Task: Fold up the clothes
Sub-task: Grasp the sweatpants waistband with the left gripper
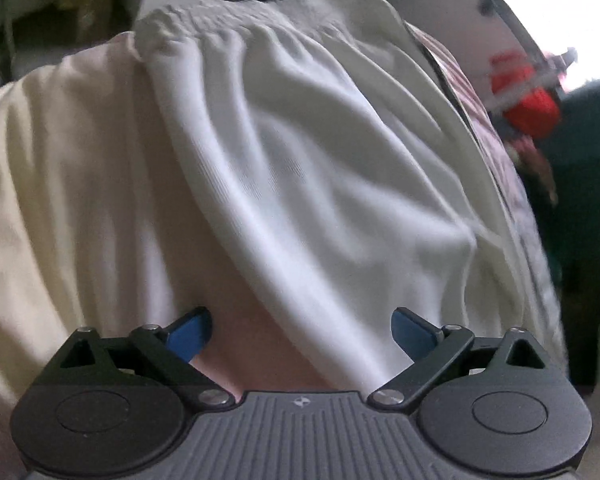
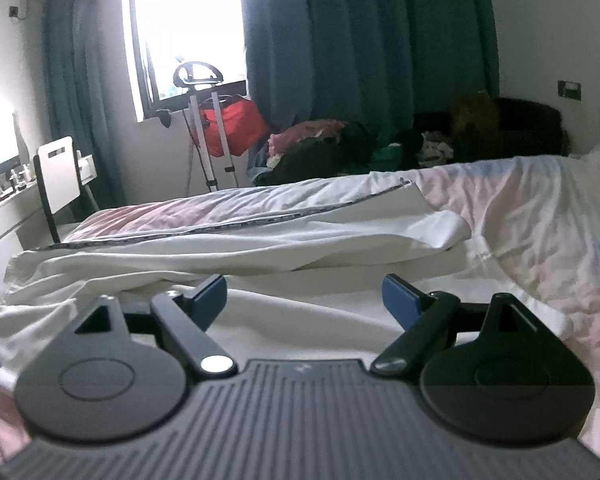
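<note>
White shorts with a gathered elastic waistband fill the left wrist view, lying creased on the bed; a cream layer lies to their left. My left gripper is open and empty, its blue pads just above the cloth's near edge. In the right wrist view the same white garment lies folded in loose layers across the bed. My right gripper is open and empty, low over the cloth's near part.
The bed has a pink-patterned sheet. Beyond it are a pile of dark clothes, a red bag on a stand, teal curtains, a window, and a white chair by a desk at left.
</note>
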The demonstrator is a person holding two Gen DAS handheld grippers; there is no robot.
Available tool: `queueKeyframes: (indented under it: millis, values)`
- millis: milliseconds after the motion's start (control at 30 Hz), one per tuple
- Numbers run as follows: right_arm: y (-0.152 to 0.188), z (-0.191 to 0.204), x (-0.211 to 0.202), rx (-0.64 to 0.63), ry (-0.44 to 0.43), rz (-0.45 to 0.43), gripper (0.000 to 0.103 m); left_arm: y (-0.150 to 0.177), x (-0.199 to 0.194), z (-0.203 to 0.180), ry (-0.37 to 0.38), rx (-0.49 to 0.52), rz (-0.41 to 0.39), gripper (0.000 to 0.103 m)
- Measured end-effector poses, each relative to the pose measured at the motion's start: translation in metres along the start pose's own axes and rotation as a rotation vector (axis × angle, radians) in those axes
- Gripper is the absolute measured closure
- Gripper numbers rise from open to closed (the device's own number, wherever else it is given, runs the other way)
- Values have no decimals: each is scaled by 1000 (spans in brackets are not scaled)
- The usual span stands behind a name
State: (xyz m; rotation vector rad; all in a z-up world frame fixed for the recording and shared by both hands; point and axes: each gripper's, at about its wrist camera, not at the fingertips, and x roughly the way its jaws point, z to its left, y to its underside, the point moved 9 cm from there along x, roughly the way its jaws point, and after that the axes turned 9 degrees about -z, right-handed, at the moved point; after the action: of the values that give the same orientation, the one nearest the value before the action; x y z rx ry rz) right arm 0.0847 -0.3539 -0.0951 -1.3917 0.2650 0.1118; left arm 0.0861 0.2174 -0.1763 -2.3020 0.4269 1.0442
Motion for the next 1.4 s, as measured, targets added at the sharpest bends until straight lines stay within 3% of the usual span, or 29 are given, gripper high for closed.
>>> queueKeyframes:
  millis: [200, 300, 333, 467, 533, 633, 700, 800, 900, 933, 967, 1100, 1233, 1400]
  values:
    - [7, -4, 5, 7, 18, 33, 17, -48, 8, 10, -23, -48, -73, 10]
    - [9, -5, 8, 6, 30, 44, 17, -71, 2, 13, -18, -38, -142, 25]
    - [9, -6, 9, 6, 34, 47, 17, -77, -2, 12, 9, -39, -170, 31]
    - [12, -10, 12, 17, 47, 63, 17, -88, -17, 6, 201, -62, -246, 27]
    - [14, -12, 15, 34, 53, 70, 17, -87, -12, 9, 209, -70, -231, 25]
    - [17, -15, 21, 59, 58, 86, 17, -81, 7, 21, 113, -72, -172, 29]
    - [19, -16, 24, 75, 58, 99, 17, -77, 21, 21, 103, -72, -139, 30]
    - [20, -18, 26, 104, 61, 100, 17, -79, 24, 19, 120, -65, -155, 32]
    - [20, -21, 27, 133, 64, 99, 17, -80, 20, 18, 112, -37, -186, 55]
    - [20, -21, 27, 140, 66, 100, 17, -79, 19, 18, 102, -22, -195, 71]
    - [21, -22, 27, 145, 69, 102, 17, -79, 17, 18, 92, -6, -204, 79]
    - [24, -26, 28, 165, 81, 117, 17, -81, 9, 19, 144, -49, -227, 90]
    - [27, -35, 29, 231, 82, 134, 17, -84, -1, 14, 176, -38, -259, 92]
    - [28, -86, 25, 508, 95, 119, 17, -85, -6, 8, 170, -10, -282, 93]
